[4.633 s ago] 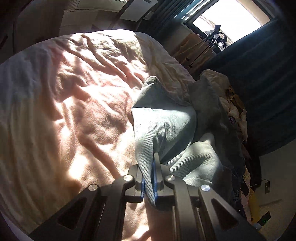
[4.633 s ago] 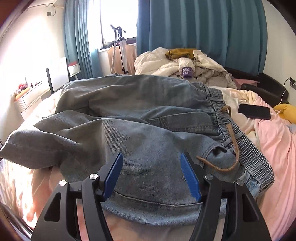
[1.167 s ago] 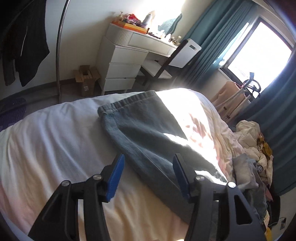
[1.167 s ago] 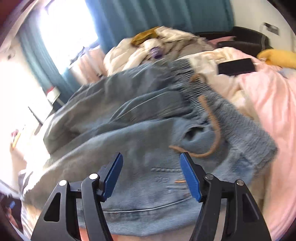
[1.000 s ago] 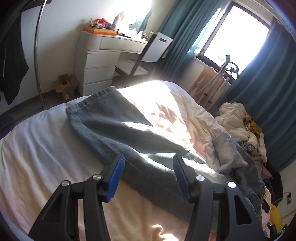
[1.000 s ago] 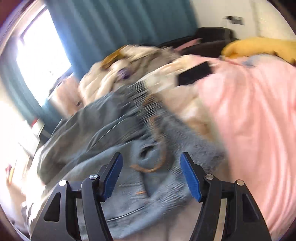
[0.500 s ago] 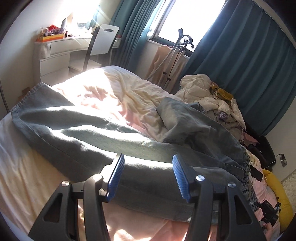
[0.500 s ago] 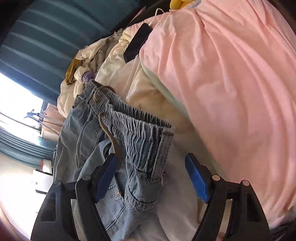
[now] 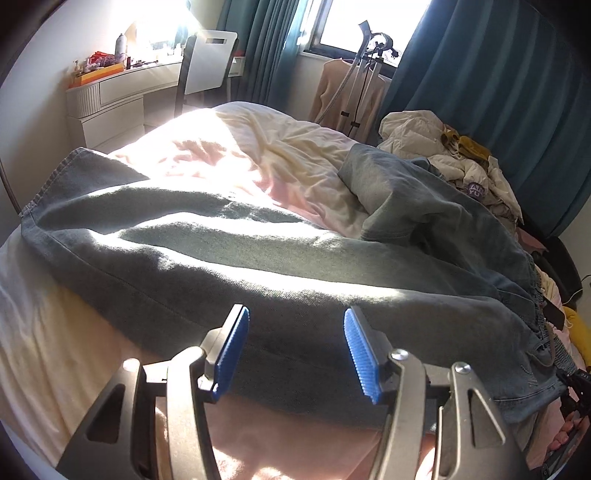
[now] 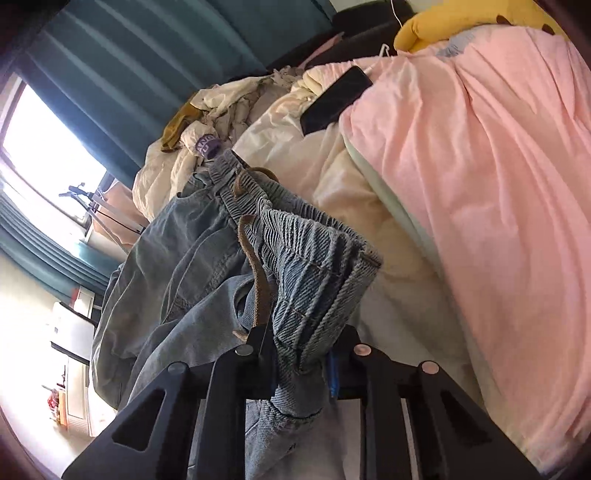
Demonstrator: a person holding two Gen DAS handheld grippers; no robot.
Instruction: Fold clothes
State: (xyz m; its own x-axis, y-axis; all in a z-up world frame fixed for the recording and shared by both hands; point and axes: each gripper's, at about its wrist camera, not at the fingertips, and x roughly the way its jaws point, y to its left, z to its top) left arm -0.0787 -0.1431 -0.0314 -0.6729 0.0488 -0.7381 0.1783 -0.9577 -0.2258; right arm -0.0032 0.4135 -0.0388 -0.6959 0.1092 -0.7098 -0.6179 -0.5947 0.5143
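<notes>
L wrist view, going L to R: white dresser (image 9: 105, 107) w/ clutter on top and a white chair (image 9: 208, 61) sit far off, up and L of the fingers, by teal curtains (image 9: 491, 85). The bed (image 9: 48, 332) w/ cream-pink duvet runs under and ahead of the left gripper (image 9: 295, 345). Jeans (image 9: 229, 258) lie stretched across the bed just beyond the fingertips: one leg runs out to the L, hem end far L of the fingers, other leg bunched up ahead and to the R. Left gripper's fingers are apart, blue pads (image 9: 360, 349) facing each other, nothing between them but the view of denim past the tips; not pressing on cloth. Further ahead-R: a stand (image 9: 364, 74) at the window w/ a beige garment, then a pile of clothes (image 9: 450, 162), cream and mustard. Waistband end of the jeans is far R of the fingers, at the frame edge.

R wrist view, L to R: window and curtains far L, jeans body trailing away L and ahead of the fingers. The right gripper (image 10: 301, 360) has just been closing, and its fingers are now clamped on the elastic waistband (image 10: 314, 266) at its corner, denim bunched between them; a blue pad edge shows on the R side of the cloth. Brown drawstring (image 10: 258, 280) hangs just L of the grip. Ahead of the fingers: the same clothes pile, then a dark phone (image 10: 334, 101) on the cream duvet. R of the fingers: pink blanket (image 10: 498, 203), w/ a yellow plush (image 10: 461, 22) far up-R.
</notes>
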